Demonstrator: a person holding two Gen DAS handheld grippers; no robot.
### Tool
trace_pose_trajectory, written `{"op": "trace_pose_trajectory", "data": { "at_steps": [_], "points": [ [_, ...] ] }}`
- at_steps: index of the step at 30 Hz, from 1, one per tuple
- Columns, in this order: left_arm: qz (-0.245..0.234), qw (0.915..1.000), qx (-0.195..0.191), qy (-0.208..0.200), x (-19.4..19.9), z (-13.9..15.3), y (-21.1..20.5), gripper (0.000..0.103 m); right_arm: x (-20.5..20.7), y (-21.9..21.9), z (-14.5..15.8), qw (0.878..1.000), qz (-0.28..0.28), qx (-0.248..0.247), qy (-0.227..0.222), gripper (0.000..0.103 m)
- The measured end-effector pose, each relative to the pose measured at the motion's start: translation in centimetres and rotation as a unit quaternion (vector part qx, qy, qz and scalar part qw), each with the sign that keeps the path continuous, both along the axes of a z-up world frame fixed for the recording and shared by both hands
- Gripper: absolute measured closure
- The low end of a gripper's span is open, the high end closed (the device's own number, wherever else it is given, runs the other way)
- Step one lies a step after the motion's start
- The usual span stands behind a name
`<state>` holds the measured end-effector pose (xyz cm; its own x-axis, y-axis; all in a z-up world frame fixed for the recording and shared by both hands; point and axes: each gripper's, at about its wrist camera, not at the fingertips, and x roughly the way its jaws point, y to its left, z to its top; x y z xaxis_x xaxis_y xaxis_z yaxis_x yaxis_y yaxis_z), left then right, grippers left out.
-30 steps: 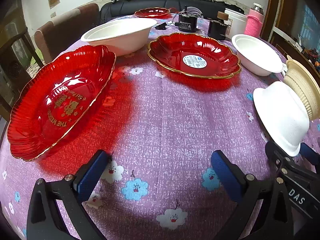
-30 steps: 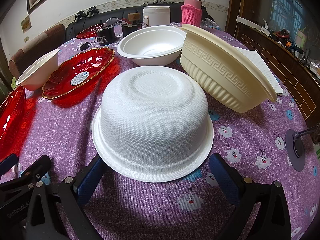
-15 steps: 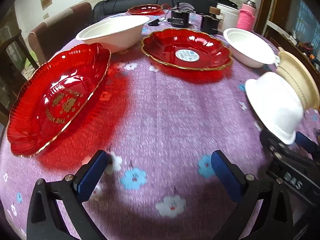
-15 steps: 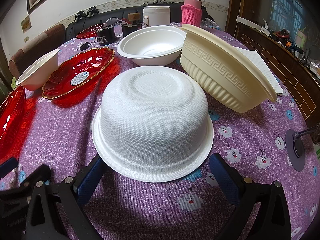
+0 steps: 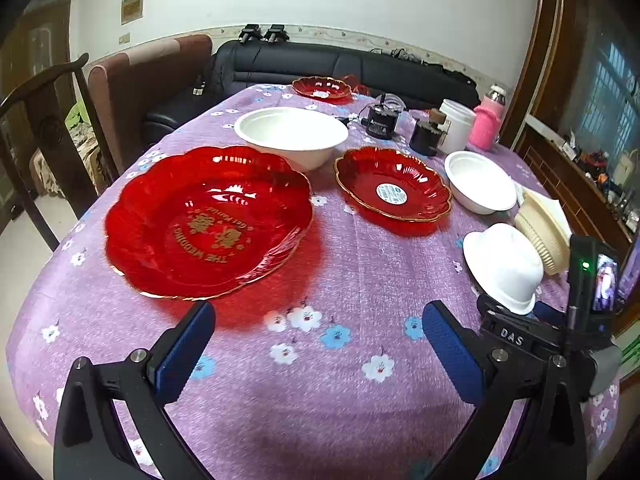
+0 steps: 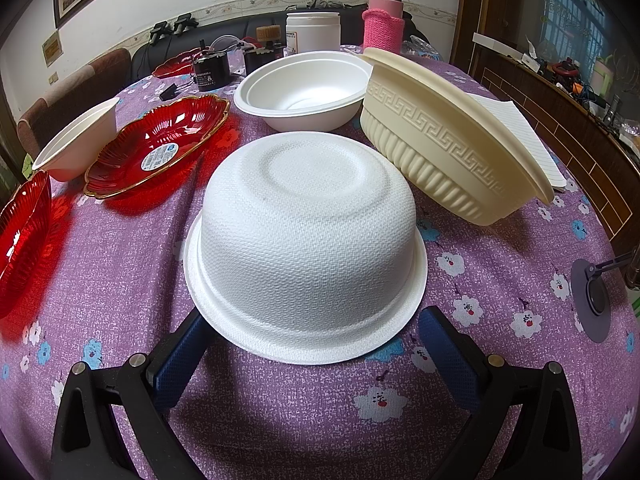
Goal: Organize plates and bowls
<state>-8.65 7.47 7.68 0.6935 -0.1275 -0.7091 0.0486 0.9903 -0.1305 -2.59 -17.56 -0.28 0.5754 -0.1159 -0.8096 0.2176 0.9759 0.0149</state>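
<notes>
Left wrist view: the left tongs [image 5: 316,354] hang released over the bench [image 5: 360,280], its purple flowered cloth bare between the blue pads. Just ahead of the left pad the large red plate [image 5: 208,220] lies with its gold scalloped edge close to the pad but apart from it. Its far rim sits just beside the big white bowl [image 5: 291,136]. A smaller red plate [image 5: 393,190] with a round sticker lies to the right, and a strip of open cloth runs between the two red plates toward the tongs. Right of that plate stands an upright white bowl [image 5: 480,186], nearly touching it. At the right edge the upturned white bowl [image 5: 502,266] rests rim-down, with the tilted cream bowl [image 5: 542,238] behind it and the right tongs' black frame at its near rim. A third red plate [image 5: 321,88] sits at the far end of the bench.

Right wrist view: the right tongs [image 6: 310,354] are spread wide, released, with the upturned white bowl's [image 6: 306,240] near brim lying between the two pads; whether the pads touch it cannot be told. The cream bowl [image 6: 452,140] leans tilted just right of it, a narrow gap between them. Open cloth lies to the right of the tongs, out to the bench's curved edge.
</notes>
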Motion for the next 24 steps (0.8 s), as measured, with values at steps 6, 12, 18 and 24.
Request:
{"op": "trace_pose_trajectory", "data": {
  "at_steps": [6, 12, 18, 24],
  "points": [
    [-0.007, 0.9992, 0.005, -0.038, -1.4, 1.2, 1.3, 0.0, 0.0, 0.0, 0.0, 1.0, 0.0, 0.0, 0.0, 0.001],
    [-0.011, 0.9987, -0.007, -0.048, -1.3, 1.6, 1.6, 0.0, 0.0, 0.0, 0.0, 1.0, 0.0, 0.0, 0.0, 0.001],
    [-0.015, 0.9982, 0.005, -0.057, -1.2, 1.5, 1.8, 0.0, 0.0, 0.0, 0.0, 1.0, 0.0, 0.0, 0.0, 0.001],
    [-0.028, 0.9981, -0.013, -0.053, -0.7, 1.1, 2.2, 0.0, -0.1, 0.0, 0.0, 1.0, 0.0, 0.0, 0.0, 0.001]
  ]
}}
